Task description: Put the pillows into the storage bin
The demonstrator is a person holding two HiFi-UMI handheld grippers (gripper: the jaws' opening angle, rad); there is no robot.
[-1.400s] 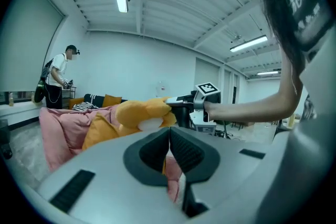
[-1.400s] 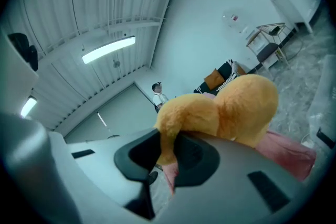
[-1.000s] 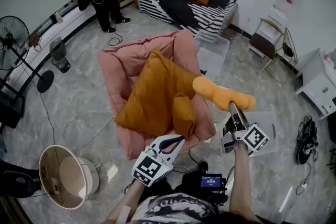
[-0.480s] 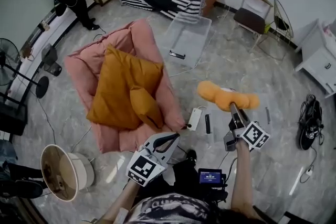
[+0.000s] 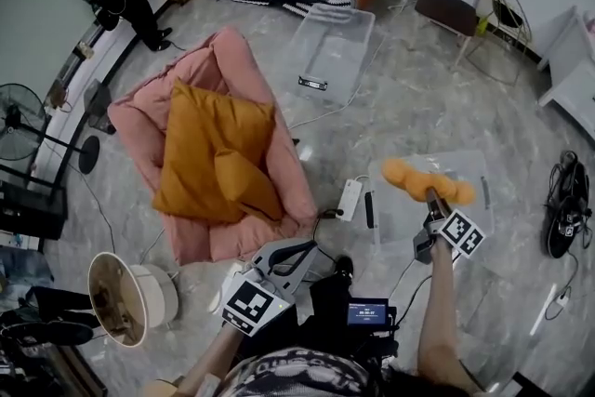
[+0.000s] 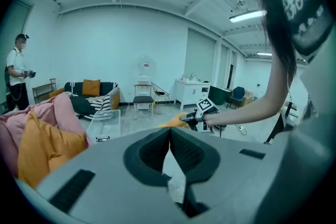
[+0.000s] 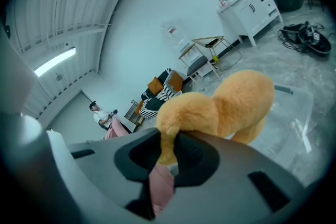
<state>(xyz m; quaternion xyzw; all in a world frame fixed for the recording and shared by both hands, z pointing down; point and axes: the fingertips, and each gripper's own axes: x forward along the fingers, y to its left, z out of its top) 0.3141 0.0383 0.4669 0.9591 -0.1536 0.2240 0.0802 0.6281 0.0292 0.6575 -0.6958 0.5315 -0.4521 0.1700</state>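
Sideways: plush pillow (image 5: 409, 174) long axis across clamping right gripper (image 5: 431, 194) jaws.

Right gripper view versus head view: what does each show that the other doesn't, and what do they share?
Only the right gripper view: the jaws of the right gripper shut on a fold of the fuzzy orange pillow, and a ceiling strip light. Only the head view: the left gripper and a black floor fan. Both: that pillow, the black-and-white striped sofa, the standing person, the black shoes.
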